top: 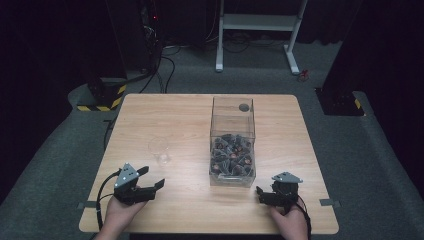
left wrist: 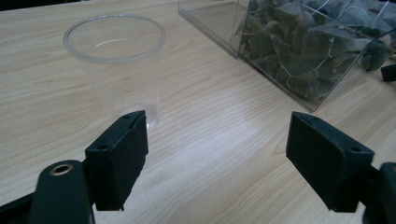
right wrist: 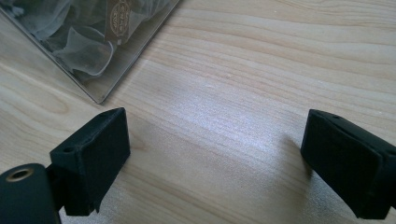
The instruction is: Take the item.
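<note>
White desk frame [top: 260, 30] behind table [top: 150, 107]; cables [top: 167, 65] on floor.

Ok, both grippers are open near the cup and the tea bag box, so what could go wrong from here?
1. The clear plastic cup is empty, so it looks light; the left gripper, open just short of it, could tip or crush it.
2. The tea bags lie tangled in the clear box; a grab may lift several at once.
3. The right gripper sits near the box's corner; its transparent wall is hard to see and could be knocked.
</note>
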Motion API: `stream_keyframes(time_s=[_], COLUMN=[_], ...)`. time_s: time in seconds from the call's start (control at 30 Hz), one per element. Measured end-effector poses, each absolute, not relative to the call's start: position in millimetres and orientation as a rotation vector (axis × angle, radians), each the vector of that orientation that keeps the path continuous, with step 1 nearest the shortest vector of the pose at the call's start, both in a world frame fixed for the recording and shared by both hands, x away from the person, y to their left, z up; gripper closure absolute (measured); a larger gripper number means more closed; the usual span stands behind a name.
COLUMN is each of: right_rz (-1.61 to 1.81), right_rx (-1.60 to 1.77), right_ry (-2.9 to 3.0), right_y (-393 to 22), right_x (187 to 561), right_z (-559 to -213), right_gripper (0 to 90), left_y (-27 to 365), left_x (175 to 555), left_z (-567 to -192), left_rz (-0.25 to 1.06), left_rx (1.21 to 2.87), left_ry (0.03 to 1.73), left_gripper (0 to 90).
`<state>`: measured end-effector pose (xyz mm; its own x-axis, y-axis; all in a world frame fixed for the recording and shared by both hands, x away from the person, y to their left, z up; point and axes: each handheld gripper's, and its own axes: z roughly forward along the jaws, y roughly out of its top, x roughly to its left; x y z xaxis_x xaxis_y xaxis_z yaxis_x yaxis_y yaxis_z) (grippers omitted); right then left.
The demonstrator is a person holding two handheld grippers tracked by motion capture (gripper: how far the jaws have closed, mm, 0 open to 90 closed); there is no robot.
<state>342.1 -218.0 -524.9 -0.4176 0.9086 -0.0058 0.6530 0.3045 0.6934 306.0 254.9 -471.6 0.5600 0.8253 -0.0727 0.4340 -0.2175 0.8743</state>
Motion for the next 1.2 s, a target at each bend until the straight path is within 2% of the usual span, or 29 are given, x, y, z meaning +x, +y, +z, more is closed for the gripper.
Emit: stream_keyframes(time_s=[0.3, 1.2], right_rz=[0.874, 0.876], right_rx=[1.387, 1.375], right_ry=[2.188, 2.195], right_y=[-218, -218], right_x=[342, 342], right_z=[-525, -525], right_gripper=[8.0, 8.0], left_y=[249, 218], left_x=[310, 325], left_z=[-463, -446], left_rz=[0.515, 0.486], left_rx=[1.829, 1.834], left_ry=[1.009, 0.935], left_gripper=[24.3, 25.3])
